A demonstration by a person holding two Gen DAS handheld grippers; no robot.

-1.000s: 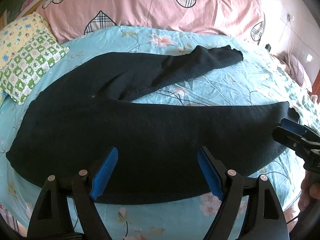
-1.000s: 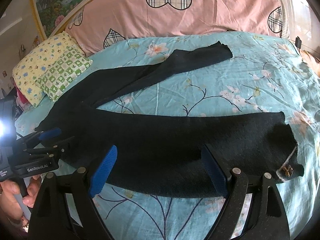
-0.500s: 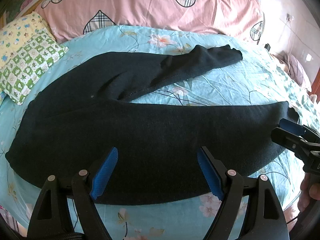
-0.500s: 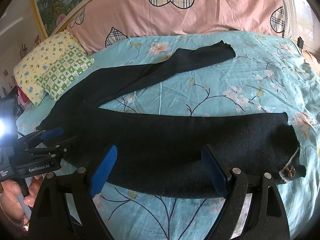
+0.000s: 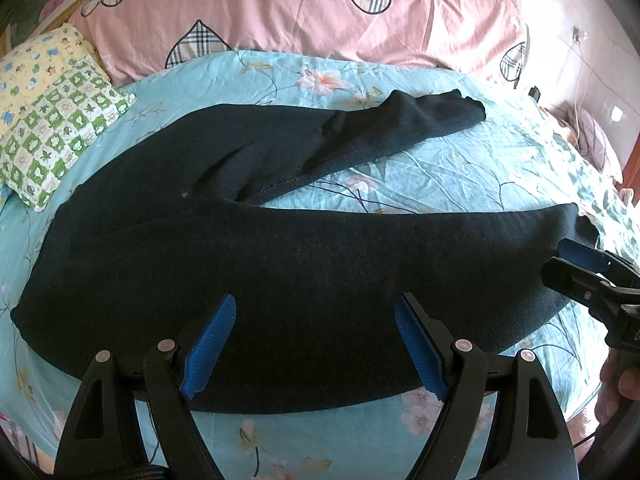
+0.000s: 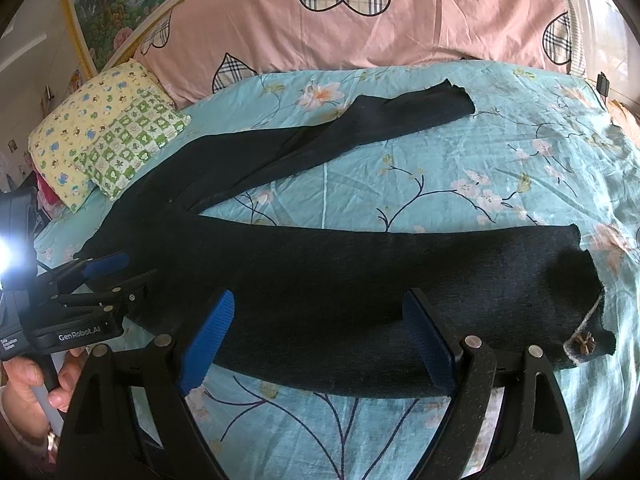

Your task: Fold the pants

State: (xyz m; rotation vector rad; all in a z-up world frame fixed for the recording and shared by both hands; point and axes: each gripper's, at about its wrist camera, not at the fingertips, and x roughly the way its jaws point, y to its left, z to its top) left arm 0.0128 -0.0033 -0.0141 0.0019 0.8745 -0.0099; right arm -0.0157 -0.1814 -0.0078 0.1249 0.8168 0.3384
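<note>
Black pants (image 5: 280, 248) lie spread flat on the turquoise floral bed sheet (image 5: 480, 176), waist to the left, two legs running right and forming a V. The near leg (image 6: 360, 288) ends at a cuff with a small brown ornament (image 6: 585, 347). My left gripper (image 5: 316, 344) is open and empty over the near edge of the pants by the hip. My right gripper (image 6: 316, 344) is open and empty over the near leg. Each gripper shows at the edge of the other's view, the right (image 5: 580, 272) and the left (image 6: 108, 280).
A long pink pillow with plaid hearts (image 5: 320, 12) lies along the headboard. A yellow and green patterned pillow (image 5: 52, 112) sits at the back left. A painting (image 6: 120, 12) hangs on the wall. A bedside area with a cable (image 5: 580, 92) is at the far right.
Both grippers have drifted only slightly; the view shifts a little. The pants have not moved and both grippers stay open.
</note>
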